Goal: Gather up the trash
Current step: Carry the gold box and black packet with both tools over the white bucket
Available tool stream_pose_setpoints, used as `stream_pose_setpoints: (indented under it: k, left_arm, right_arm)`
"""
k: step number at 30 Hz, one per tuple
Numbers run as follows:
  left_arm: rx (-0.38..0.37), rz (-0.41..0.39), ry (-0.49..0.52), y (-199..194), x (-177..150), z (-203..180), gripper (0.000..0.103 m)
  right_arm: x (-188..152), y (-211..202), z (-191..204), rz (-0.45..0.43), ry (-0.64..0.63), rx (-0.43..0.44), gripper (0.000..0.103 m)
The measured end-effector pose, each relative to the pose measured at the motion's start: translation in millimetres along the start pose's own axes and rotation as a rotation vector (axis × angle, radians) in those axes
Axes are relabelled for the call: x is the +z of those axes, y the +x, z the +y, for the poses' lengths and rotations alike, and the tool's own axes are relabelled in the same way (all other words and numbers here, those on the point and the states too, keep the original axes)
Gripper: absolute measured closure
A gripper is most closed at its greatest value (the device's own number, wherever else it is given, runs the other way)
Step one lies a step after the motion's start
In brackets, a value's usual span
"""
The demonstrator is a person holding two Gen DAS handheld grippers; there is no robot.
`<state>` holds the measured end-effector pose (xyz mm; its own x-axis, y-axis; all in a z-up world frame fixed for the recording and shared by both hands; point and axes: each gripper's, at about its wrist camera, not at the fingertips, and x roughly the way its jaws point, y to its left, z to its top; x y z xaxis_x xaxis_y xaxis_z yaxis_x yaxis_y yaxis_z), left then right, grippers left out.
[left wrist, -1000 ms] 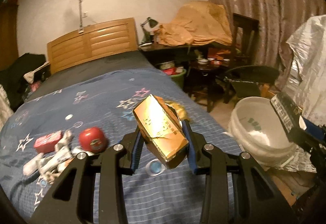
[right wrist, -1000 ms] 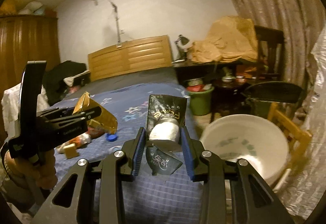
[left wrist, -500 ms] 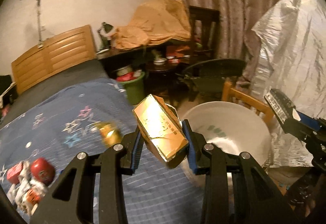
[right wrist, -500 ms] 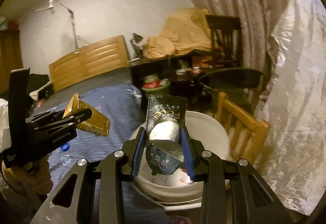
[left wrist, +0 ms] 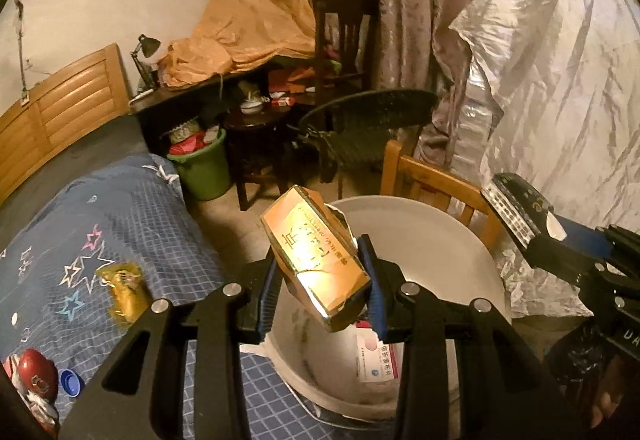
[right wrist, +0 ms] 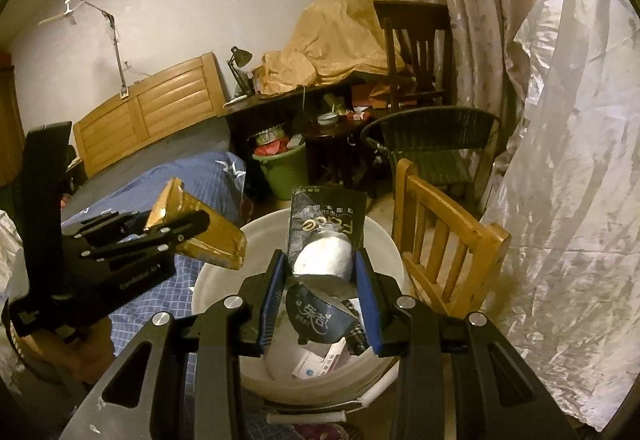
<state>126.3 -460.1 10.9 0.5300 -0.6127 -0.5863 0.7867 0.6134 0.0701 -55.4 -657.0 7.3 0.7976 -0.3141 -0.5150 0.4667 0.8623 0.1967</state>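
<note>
My left gripper [left wrist: 320,280] is shut on a crushed gold carton [left wrist: 316,260] and holds it over the near rim of a white bucket [left wrist: 452,240]. The carton also shows in the right wrist view [right wrist: 200,232]. My right gripper [right wrist: 320,280] is shut on a black tissue pack [right wrist: 326,236] with white tissue bulging out, held above the same bucket [right wrist: 224,268]. Paper scraps [right wrist: 320,360] lie inside the bucket. A gold wrapper [left wrist: 126,292], a red round item [left wrist: 36,372] and a blue cap [left wrist: 70,388] lie on the blue bedspread [left wrist: 100,224].
A wooden chair [right wrist: 444,244] stands right behind the bucket, a dark wicker chair [left wrist: 372,128] beyond it. A green bin [left wrist: 204,168] sits by the bed's side. A silvery plastic sheet [left wrist: 560,100] hangs at the right. A cluttered desk [left wrist: 240,80] stands at the back.
Both grippers swung right from over the bed to above the white bucket, each keeping its item. The bed trash has slid to the lower left of the left view.
</note>
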Motion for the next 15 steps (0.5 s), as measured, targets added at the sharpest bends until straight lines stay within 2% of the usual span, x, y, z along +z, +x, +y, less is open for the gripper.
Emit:
stream_pose_setpoints:
  k: [15]
  left_arm:
    - [-0.066,0.068,-0.017,27.9,-6.6,4.3,0.068]
  right_arm:
    - [-11.2,23.2,-2.0,0.067,0.025,0.031,0.066]
